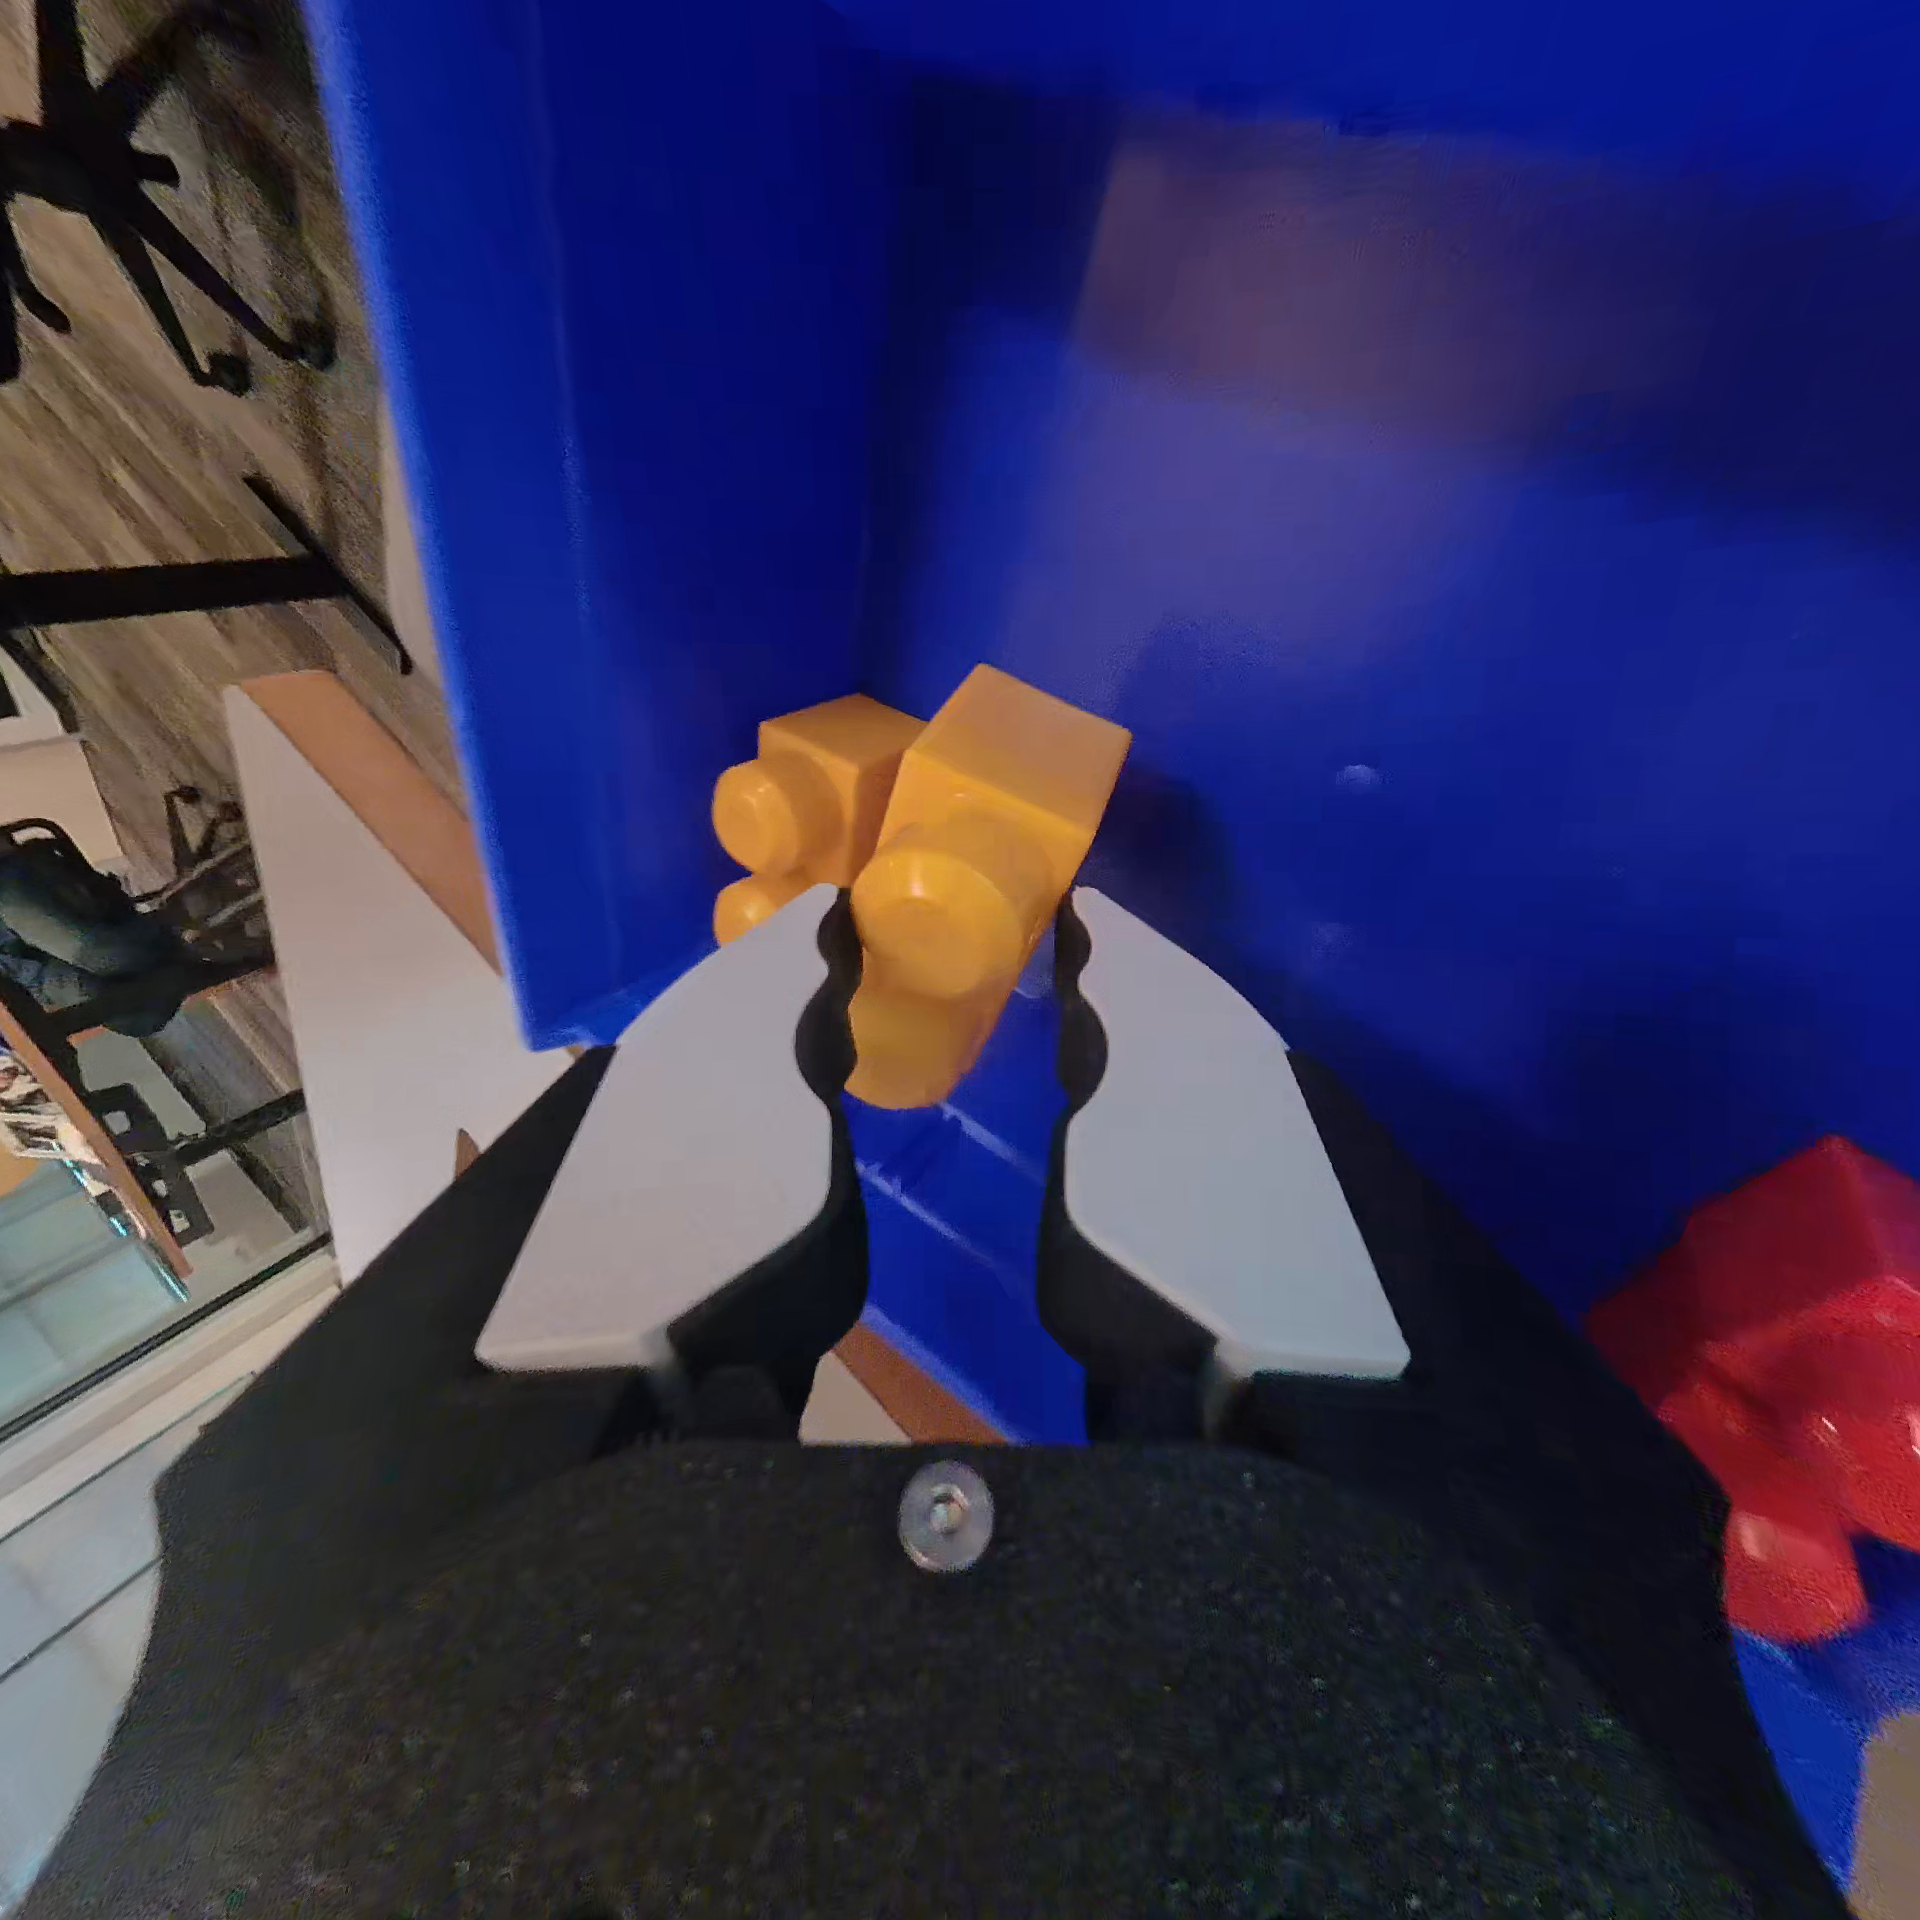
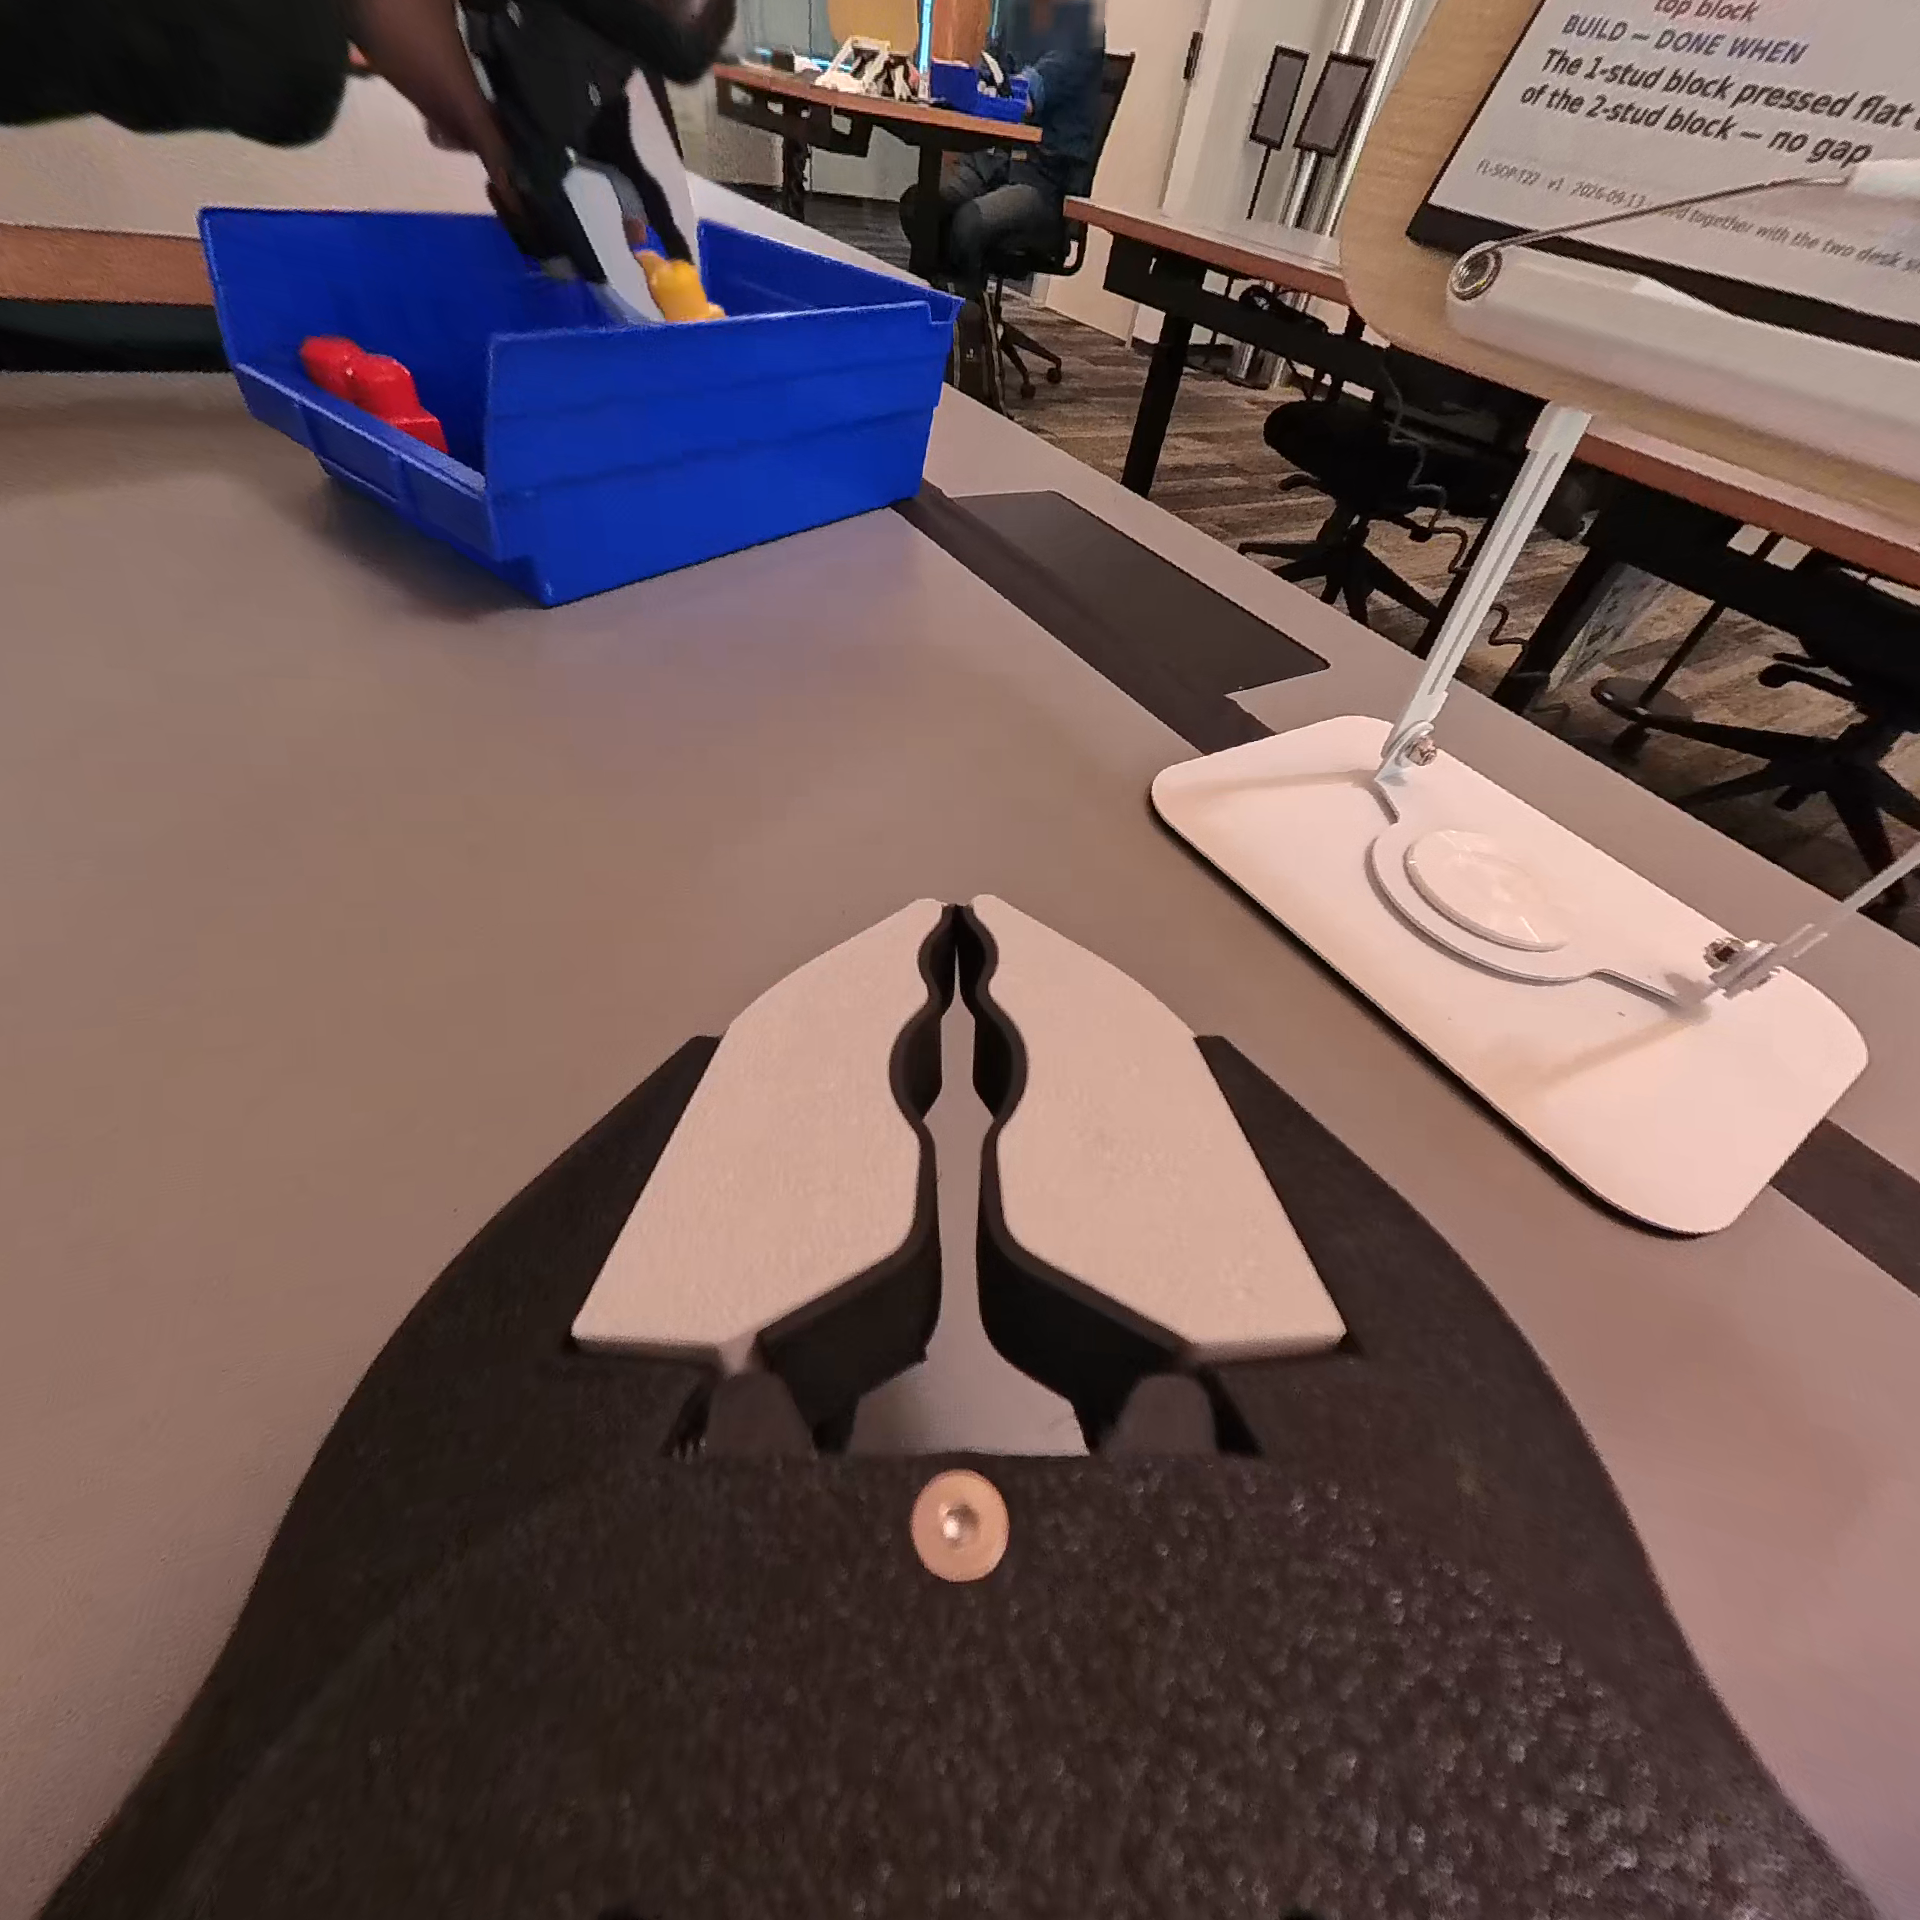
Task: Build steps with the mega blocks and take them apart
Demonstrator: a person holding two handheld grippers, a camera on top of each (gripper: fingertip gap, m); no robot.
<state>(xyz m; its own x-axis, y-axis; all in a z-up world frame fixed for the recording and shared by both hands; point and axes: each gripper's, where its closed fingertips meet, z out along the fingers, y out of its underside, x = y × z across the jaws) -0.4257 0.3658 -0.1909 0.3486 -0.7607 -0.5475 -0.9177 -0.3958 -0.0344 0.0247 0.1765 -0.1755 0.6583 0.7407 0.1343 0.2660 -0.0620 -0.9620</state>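
In the left wrist view my left gripper [image 1: 953,909] reaches into the blue bin [image 1: 1403,623]. Its jaws are closed on the sides of a tilted orange one-stud block [image 1: 977,883], whose stud faces the camera. An orange two-stud block [image 1: 805,795] lies just behind it in the bin's corner. Red blocks [image 1: 1787,1382] lie lower right in the bin. In the right wrist view my right gripper [image 2: 956,914] is shut and empty, low over the grey table [image 2: 416,831]. That view also shows the bin [image 2: 665,436], the left gripper [image 2: 623,260], the orange block [image 2: 681,286] and the red blocks [image 2: 374,390] far left.
A white stand base [image 2: 1507,966] sits on the table to the right of my right gripper, holding an instruction board [image 2: 1662,135] above it. A black inset strip [image 2: 1122,603] runs along the table between bin and stand. Desks and office chairs stand beyond the table edge. The left gripper's tips are roughly 50 cm from the right gripper's.
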